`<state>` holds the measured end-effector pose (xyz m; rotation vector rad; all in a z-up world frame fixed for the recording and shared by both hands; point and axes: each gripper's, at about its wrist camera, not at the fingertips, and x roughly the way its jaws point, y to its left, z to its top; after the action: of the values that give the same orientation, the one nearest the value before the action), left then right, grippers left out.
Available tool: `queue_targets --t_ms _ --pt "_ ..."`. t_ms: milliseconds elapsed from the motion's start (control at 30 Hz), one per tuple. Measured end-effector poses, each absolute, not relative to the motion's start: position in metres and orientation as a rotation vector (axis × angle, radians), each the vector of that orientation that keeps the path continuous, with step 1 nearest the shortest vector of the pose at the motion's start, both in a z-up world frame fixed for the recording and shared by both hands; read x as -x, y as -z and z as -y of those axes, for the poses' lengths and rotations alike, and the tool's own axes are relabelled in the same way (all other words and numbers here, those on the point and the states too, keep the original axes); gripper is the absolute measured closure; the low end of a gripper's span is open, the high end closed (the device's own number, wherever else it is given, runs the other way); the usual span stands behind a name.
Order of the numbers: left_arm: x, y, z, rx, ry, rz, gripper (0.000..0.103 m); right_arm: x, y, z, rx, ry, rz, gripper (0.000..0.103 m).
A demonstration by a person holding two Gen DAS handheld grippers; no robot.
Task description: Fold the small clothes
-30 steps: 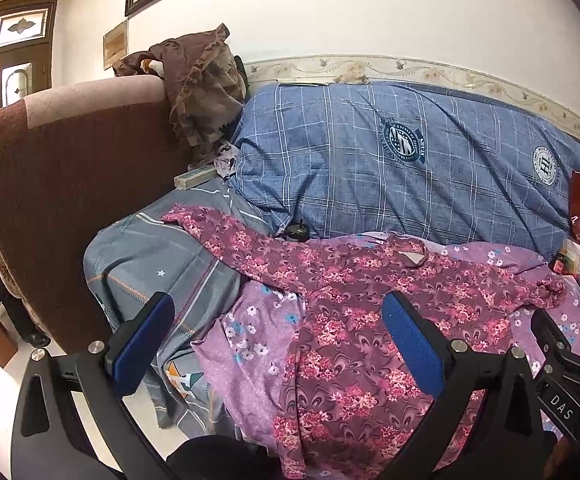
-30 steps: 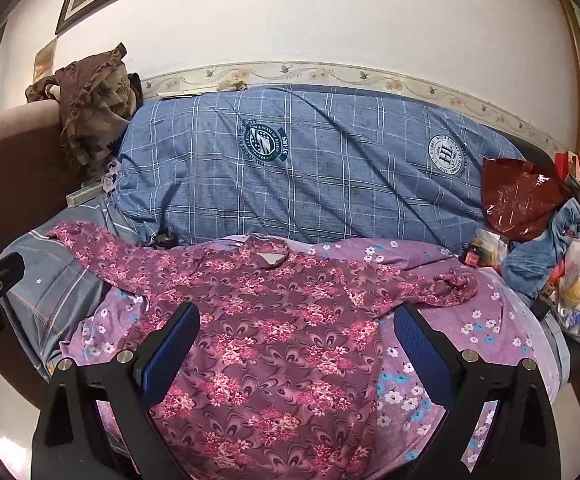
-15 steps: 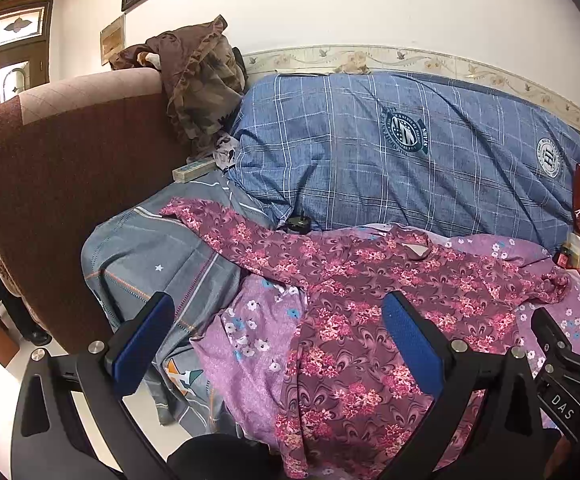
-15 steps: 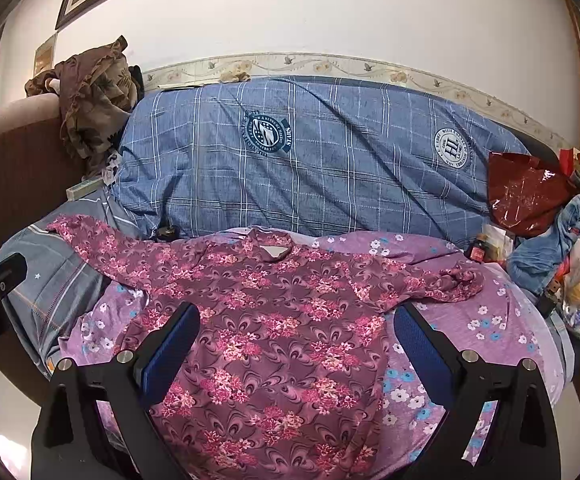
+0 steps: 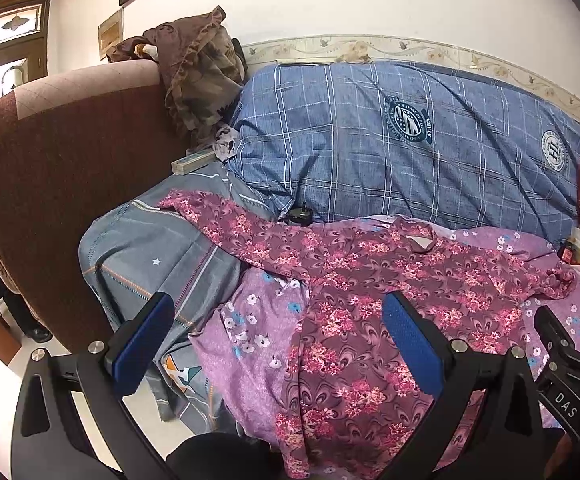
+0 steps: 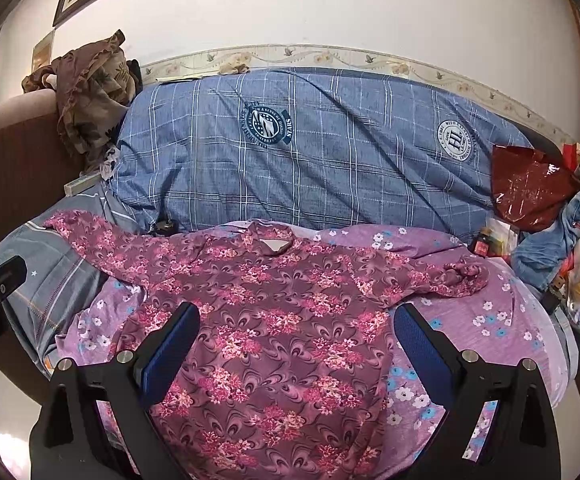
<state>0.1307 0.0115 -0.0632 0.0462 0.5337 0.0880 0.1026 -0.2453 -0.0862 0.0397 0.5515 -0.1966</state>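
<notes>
**Shirt flat on sofa, both grippers wide and empty**

Shirt (image 6: 282, 320), maroon with pink flowers, lies spread face-up on a purple sheet (image 6: 490, 320) over the sofa seat, collar toward the backrest. Left gripper (image 5: 278, 340) hovers over the shirt's left hem edge, jaws wide apart, holding nothing. Right gripper (image 6: 296, 344) hovers over the lower body of the shirt, jaws wide apart, also empty. Left sleeve stretches out onto a grey cover (image 5: 150, 248); right sleeve ends bunched on the sheet. Behind the collar, a blue plaid quilt (image 6: 330, 160) covers the backrest. Brown cloth (image 6: 90, 92) drapes the armrest top. Red bag (image 6: 530, 184) and clutter sit far right.
</notes>
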Motion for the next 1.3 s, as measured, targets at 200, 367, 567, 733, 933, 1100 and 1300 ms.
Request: queue_targets --t_ms 200,367,567,733,933,1100,1300 --pt "-0.134 0.064 -0.012 -0.044 -0.089 -0.540 0.000 -0.106 0.087 0.245 -0.041 0.194 -0.557 0.004" --pt "-0.138 0.065 -0.012 -0.046 -0.088 -0.548 0.000 -0.112 0.088 0.245 -0.042 0.192 -0.563 0.004" --pt "-0.142 0.068 -0.013 -0.043 -0.091 -0.551 0.000 -0.116 0.090 0.244 -0.037 0.191 -0.568 0.004" --pt "-0.146 0.071 -0.012 -0.044 -0.095 -0.559 0.000 -0.119 0.093 0.242 -0.033 0.188 -0.575 0.004" --pt "-0.154 0.078 -0.013 -0.045 -0.095 -0.581 0.000 -0.129 0.099 0.241 -0.021 0.191 -0.600 0.004" --pt "-0.159 0.083 -0.012 -0.053 -0.087 -0.597 0.000 -0.138 0.104 0.238 0.011 0.211 -0.625 0.005" --pt "-0.168 0.088 -0.006 -0.070 -0.083 -0.621 0.000 -0.142 0.104 0.241 0.043 0.235 -0.622 0.005"
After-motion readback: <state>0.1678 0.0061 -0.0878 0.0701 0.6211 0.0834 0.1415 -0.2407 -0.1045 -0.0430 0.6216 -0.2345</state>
